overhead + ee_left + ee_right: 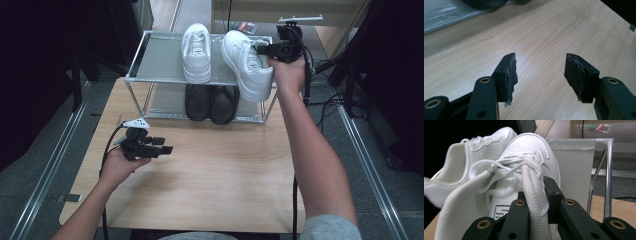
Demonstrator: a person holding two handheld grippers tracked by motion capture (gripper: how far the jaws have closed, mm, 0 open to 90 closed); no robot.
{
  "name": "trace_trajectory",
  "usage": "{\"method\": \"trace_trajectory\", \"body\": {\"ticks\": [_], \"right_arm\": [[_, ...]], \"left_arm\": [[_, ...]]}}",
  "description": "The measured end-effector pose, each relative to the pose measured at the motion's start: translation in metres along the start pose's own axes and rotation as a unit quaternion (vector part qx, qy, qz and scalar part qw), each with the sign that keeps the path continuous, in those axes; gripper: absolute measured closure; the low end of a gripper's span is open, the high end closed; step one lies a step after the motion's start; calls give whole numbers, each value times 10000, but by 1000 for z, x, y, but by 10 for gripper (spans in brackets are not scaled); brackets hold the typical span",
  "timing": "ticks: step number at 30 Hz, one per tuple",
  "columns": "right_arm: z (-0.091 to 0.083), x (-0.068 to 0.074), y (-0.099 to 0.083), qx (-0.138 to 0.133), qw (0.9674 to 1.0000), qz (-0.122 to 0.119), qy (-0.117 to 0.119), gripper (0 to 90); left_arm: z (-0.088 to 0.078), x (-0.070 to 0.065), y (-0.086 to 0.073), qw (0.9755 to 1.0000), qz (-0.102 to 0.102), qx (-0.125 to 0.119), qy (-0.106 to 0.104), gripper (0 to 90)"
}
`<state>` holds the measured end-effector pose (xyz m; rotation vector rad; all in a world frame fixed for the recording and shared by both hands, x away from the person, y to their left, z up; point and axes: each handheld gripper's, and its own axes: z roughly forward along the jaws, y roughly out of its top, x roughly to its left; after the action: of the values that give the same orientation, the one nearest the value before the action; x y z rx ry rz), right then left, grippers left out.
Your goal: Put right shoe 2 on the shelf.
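Note:
A white sneaker (246, 67) hangs tilted over the right end of the shoe rack's top shelf (157, 57), its heel past the front rail. My right gripper (261, 49) is shut on the padded collar of that sneaker (529, 147), with the jaws [no point] pinching the wall beside the laces. Its mate, a second white sneaker (196, 52), rests flat on the shelf to the left and appears behind the held one as the other sneaker (466, 160). My left gripper (163, 145) hovers low over the table's left side, open, and the gap between its pads (540, 72) holds nothing.
A pair of black shoes (211, 102) stands on the rack's lower shelf. The metal rack post (608, 177) rises close on the right of the held sneaker. Bare wooden tabletop (225, 165) stretches in front of the rack. Cables trail off the table's right side.

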<state>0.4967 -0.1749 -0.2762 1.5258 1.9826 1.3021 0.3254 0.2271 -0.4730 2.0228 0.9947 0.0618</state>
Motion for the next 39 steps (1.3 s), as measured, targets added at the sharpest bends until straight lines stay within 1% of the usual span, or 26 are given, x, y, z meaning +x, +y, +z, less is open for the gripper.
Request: {"method": "trace_trajectory", "body": {"ticks": [1, 2, 5, 6, 7, 8, 9, 11, 13, 14, 15, 17, 18, 21, 22, 24, 26, 28, 30, 31, 32, 33, 36, 37, 38, 39], "right_arm": [[5, 2, 3, 6, 10000, 55, -49, 839], [14, 6, 8, 4, 9998, 114, -135, 839], [28, 15, 14, -36, 9993, 201, -326, 837], [28, 15, 14, -36, 9993, 201, -326, 837], [34, 17, 16, -38, 9989, 205, -419, 836], [45, 23, 19, -40, 9979, 272, -584, 834], [45, 23, 19, -40, 9979, 272, -584, 834], [55, 27, 22, -13, 9971, 318, -691, 833], [62, 31, 25, -1, 9966, 403, -714, 829], [68, 36, 27, -14, 9964, 385, -751, 828], [68, 36, 27, -14, 9964, 385, -751, 828], [74, 42, 30, -17, 9960, 370, -809, 828], [78, 45, 31, -7, 9957, 343, -857, 828], [86, 52, 32, 59, 9936, 384, -1060, 828], [88, 54, 31, 70, 9929, 400, -1119, 828], [92, 59, 29, 124, 9919, 342, -1216, 823], [94, 63, 24, 130, 9913, 264, -1286, 805], [94, 62, 23, 112, 9918, 243, -1252, 791], [93, 57, 21, 111, 9930, 315, -1137, 778], [93, 56, 21, 104, 9933, 297, -1109, 773], [93, 56, 21, 115, 9941, 224, -1059, 741], [93, 56, 21, 115, 9941, 224, -1059, 741], [92, 55, 21, 83, 9958, 191, -892, 654], [92, 54, 21, 70, 9966, 189, -796, 614], [90, 52, 22, 35, 9981, 261, -553, 537], [90, 52, 22, 35, 9981, 261, -553, 537]], "left_arm": [[0, 0, 0, 10000, 11, 4, -5, 435], [0, 0, 0, 10000, 38, 32, -37, 435], [3, -3, 1, 9999, 104, 97, -87, 435], [3, -3, 1, 9999, 104, 97, -87, 435], [4, -5, 1, 9997, 157, 135, -129, 435], [4, -6, 1, 9996, 203, 147, -116, 435], [4, -6, 1, 9996, 203, 147, -116, 435], [5, -7, 1, 9995, 244, 158, -124, 436], [6, -8, 2, 9994, 264, 165, -154, 437], [6, -9, 2, 9993, 276, 171, -168, 437], [7, -9, 2, 9993, 284, 177, -183, 437], [7, -9, 2, 9991, 297, 217, -198, 437], [8, -10, 2, 9991, 306, 224, -192, 437], [9, -11, 3, 9990, 333, 226, -179, 436], [9, -11, 3, 9990, 332, 227, -200, 437], [10, -10, 3, 9989, 328, 248, -215, 436], [11, -9, 3, 9989, 327, 292, -173, 436], [10, -9, 3, 9989, 325, 280, -183, 436], [9, -9, 4, 9990, 306, 254, -184, 437], [9, -9, 4, 9990, 312, 269, -175, 437], [10, -9, 3, 9990, 314, 279, -171, 437], [10, -9, 3, 9990, 314, 279, -171, 437], [11, -9, 3, 9989, 290, 305, -195, 439], [11, -9, 3, 9989, 305, 312, -184, 439], [11, -9, 3, 9989, 291, 326, -185, 439], [11, -9, 3, 9989, 291, 326, -185, 438]]}}
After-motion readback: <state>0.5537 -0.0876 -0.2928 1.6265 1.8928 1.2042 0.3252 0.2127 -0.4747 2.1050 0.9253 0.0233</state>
